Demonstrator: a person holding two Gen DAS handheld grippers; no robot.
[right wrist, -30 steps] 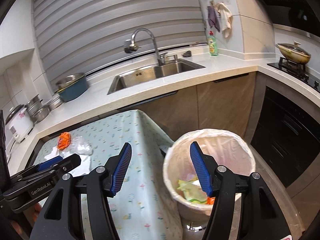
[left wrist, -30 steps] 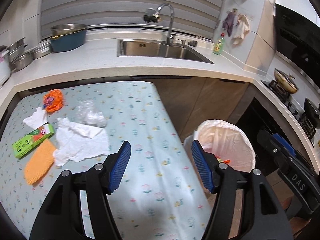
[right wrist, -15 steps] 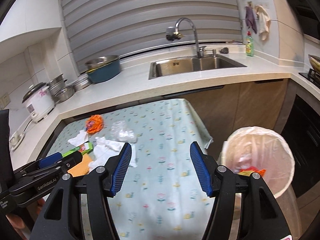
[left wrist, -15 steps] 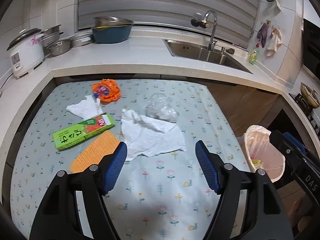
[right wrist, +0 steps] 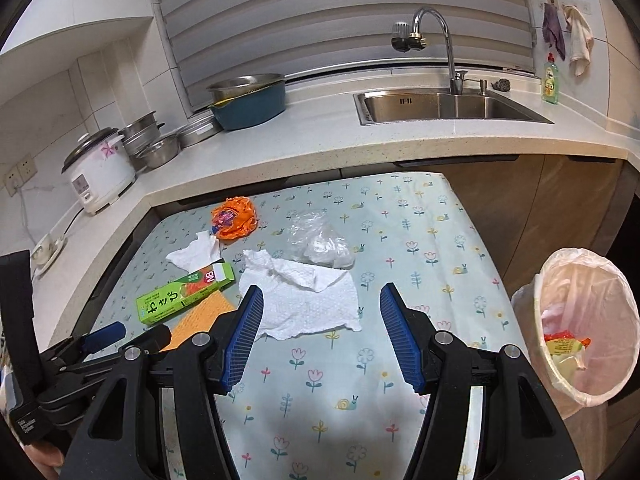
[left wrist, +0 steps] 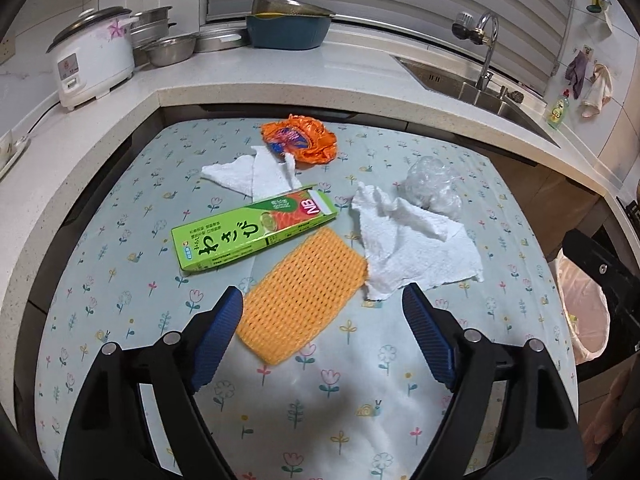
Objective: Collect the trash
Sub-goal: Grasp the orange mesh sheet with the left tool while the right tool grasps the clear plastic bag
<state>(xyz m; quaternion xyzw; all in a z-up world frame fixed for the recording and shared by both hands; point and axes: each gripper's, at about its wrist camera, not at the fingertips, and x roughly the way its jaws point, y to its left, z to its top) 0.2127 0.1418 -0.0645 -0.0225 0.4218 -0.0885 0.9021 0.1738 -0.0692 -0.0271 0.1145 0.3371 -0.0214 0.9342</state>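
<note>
Both grippers are hanging wide and empty – the left gripper (left wrist: 322, 312) at lower centre over the orange mesh pad (left wrist: 302, 294), the right gripper (right wrist: 320, 310) facing the big paper towel (right wrist: 306, 300). Thin paper is risking tearing or slipping out. The flowered tablecloth (right wrist: 400, 240) is filling mid-frame; the lined bin (right wrist: 580, 328) is sitting at the right edge – kitchen counters behind.
</note>
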